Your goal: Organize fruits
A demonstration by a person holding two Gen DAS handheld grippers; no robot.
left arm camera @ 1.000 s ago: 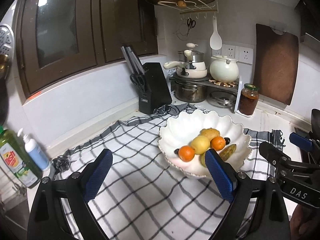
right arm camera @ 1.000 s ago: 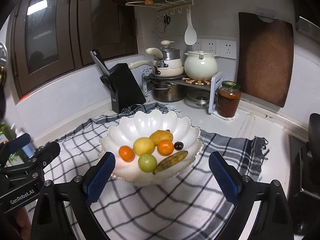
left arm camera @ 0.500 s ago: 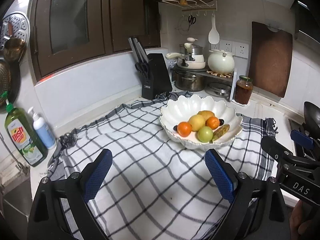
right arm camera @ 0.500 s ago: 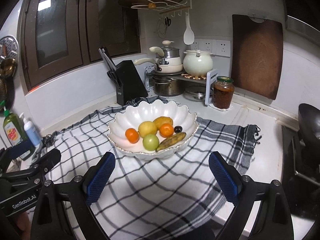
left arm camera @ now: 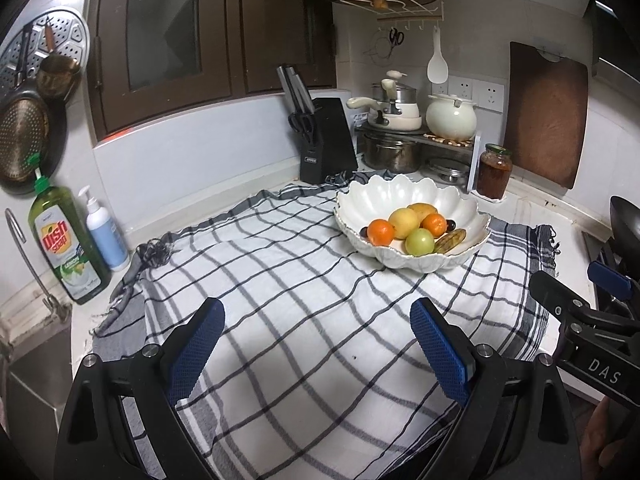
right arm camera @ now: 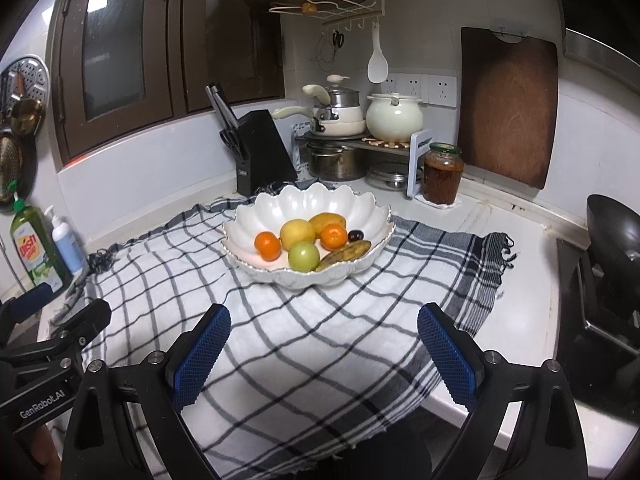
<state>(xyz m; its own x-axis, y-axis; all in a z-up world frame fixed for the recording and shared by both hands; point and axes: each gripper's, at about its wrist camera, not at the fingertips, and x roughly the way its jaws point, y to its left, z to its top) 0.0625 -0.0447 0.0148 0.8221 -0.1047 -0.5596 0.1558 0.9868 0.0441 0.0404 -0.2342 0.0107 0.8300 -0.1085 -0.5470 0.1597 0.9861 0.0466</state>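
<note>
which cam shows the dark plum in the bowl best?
Right wrist: the dark plum sits unobstructed beside the right orange. Left wrist shows only a sliver of it, mostly hidden behind that orange.

I read "Dish Soap" on the green bottle, "DAS" on the right gripper's body, "GenRobot.AI" on the left gripper's body.
</note>
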